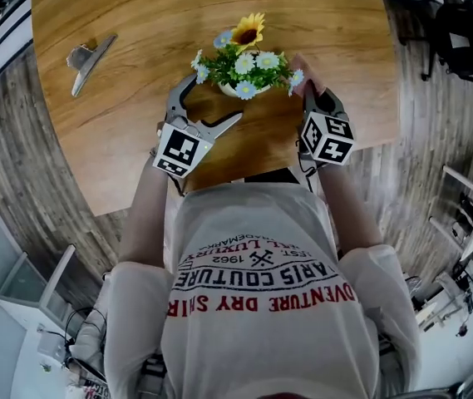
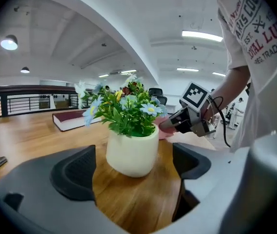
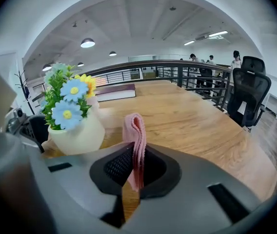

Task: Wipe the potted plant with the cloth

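The wooden surface (image 1: 95, 140) carries the potted plant (image 1: 244, 66), which stands between both tools. The left tool (image 2: 132, 167) faces the pot with its jaws wide apart, touching nothing. The right tool (image 3: 137, 167) is clamped on the upright pink cloth (image 3: 135, 128), and the pot lies just to its left.
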`<state>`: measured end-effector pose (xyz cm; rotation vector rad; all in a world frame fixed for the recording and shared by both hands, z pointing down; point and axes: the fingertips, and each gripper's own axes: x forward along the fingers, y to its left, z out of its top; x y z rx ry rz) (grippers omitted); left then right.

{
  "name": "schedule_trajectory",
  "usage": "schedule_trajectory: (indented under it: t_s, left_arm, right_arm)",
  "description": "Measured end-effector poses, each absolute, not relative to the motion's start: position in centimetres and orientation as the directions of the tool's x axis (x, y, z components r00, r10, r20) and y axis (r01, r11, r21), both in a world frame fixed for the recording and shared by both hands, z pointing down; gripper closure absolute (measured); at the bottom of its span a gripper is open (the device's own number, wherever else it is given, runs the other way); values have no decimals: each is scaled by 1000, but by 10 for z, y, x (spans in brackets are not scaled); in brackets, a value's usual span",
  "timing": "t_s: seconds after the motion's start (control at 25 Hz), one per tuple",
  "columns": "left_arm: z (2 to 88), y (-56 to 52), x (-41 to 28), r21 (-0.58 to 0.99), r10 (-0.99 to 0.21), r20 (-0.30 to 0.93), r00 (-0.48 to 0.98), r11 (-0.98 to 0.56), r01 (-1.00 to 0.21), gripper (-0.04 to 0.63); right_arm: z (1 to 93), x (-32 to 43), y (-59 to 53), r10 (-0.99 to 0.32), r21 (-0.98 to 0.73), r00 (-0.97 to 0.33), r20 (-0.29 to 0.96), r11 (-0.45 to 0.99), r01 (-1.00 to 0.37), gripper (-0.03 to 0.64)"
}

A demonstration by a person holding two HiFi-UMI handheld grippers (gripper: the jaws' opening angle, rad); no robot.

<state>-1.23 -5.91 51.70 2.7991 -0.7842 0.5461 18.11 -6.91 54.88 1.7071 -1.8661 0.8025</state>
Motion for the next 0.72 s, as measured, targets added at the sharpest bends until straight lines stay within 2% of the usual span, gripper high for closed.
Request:
schedule_trajectory:
  t_s: [0.36, 0.72]
  left_arm:
    - [531, -79, 16, 36, -333, 417, 846, -924, -382, 67]
    - [532, -85, 41, 24, -199, 449, 871, -972, -235, 64]
  right_arm:
    - [556, 185, -87, -708, -112, -121, 696, 60, -992, 578]
    - [556, 181, -94, -705, -67, -133, 696, 120, -991, 578]
